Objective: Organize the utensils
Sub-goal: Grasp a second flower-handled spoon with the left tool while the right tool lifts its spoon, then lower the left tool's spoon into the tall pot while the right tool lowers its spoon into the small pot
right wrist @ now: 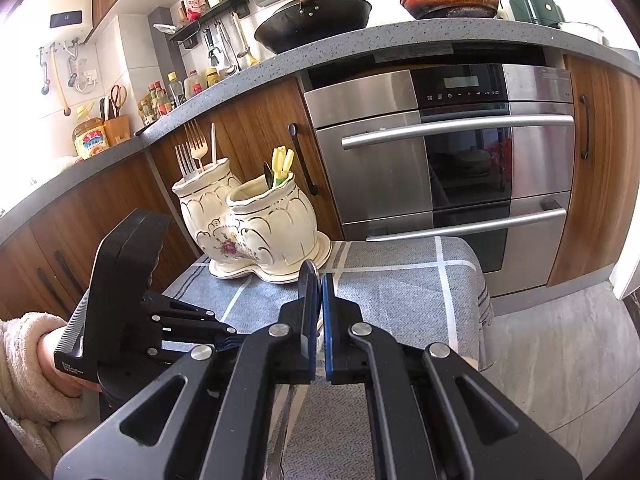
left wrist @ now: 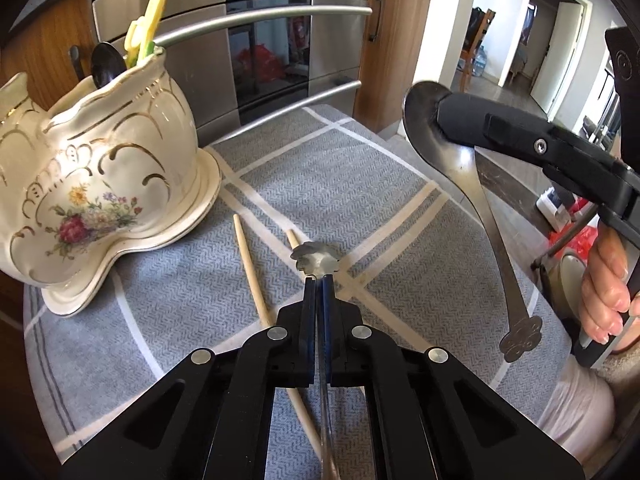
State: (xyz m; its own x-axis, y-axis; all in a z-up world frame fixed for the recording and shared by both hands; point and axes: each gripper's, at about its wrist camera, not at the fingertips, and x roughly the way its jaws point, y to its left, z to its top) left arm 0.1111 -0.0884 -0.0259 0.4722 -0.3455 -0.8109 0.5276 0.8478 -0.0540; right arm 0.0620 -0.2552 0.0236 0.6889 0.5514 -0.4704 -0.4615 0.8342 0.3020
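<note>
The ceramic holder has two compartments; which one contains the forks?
The far-left compartment of the ceramic holder; the other compartment holds yellow utensils.

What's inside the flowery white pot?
The flowery white pot has two cups. Forks and a pale stick stand in the left one; a yellow utensil and a dark spoon in the right. Their lower ends are hidden.

A steel oven fills the centre right; a black wok sits above on the grey counter.
</note>
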